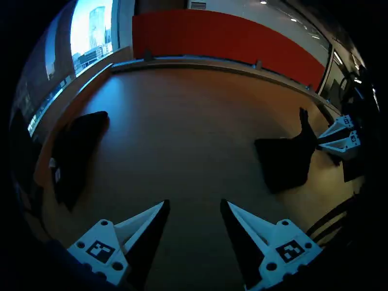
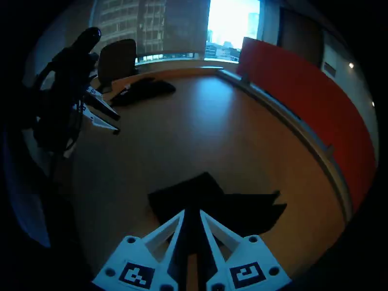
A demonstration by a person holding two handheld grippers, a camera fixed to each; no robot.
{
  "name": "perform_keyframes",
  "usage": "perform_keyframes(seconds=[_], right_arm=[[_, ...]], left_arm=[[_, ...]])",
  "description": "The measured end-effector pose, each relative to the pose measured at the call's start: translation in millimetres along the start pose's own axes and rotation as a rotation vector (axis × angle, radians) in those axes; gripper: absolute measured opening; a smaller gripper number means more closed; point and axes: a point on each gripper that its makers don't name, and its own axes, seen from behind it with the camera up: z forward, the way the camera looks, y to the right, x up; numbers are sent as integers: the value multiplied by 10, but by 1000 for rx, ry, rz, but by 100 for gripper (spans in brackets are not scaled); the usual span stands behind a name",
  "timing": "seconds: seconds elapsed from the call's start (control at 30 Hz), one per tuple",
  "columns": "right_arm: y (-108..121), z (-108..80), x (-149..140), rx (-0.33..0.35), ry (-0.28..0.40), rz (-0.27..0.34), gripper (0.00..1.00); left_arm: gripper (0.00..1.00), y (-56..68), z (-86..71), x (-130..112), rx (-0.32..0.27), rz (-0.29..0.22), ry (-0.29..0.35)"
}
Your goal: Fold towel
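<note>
1. The left gripper [image 1: 194, 201] is held over the wooden table [image 1: 194, 131] with its two fingers spread apart; bare tabletop is seen in the gap and nothing is gripped.
2. In the left gripper view, the dark towel [image 1: 283, 165] is seen lying on the table well off to the right of those fingers, apart from them.
3. One edge of the towel is drawn up into a peak at the tips of the right gripper [image 1: 320, 139], which is seen at the right edge of that view.
4. In the right gripper view, the right gripper [image 2: 192, 212] is shown with its fingers brought almost together, and the near edge of the towel [image 2: 242, 206] is pinched in the narrow slot between them.
5. The rest of the towel is spread flat on the table [image 2: 194, 136] just ahead of and to the right of the fingertips.
6. The left gripper [image 2: 118, 125] is seen far off at the left of this view, its fingers parted.
7. A second dark cloth [image 1: 72, 150] is seen lying near the far left edge of the table, well apart from the towel and from both grippers.
8. A red partition [image 1: 228, 39] is seen along the table's far side.
</note>
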Motion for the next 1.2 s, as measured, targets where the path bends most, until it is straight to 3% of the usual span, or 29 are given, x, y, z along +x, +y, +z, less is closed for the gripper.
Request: perform_keyframes(seconds=[0.17,0.2,0.33,0.4,0.73,1.2], right_arm=[[-128,153,-72,31,-29,-6,11],[-143,177,-93,34,-35,-4,16],[-175,231,-176,43,-59,16,53],[-179,237,-203,47,-65,29,61],[-98,182,-285,29,-74,61,62],[-115,166,-726,4,-137,98,62]], left_arm=[[76,-140,-72,-61,21,-24,1],[76,-163,-82,-75,24,-28,0],[77,-233,-108,-127,35,-39,-3],[77,-256,-116,-147,38,-43,-5],[76,-262,-130,-150,38,-47,-1],[77,-235,-155,-183,36,-44,-2]])
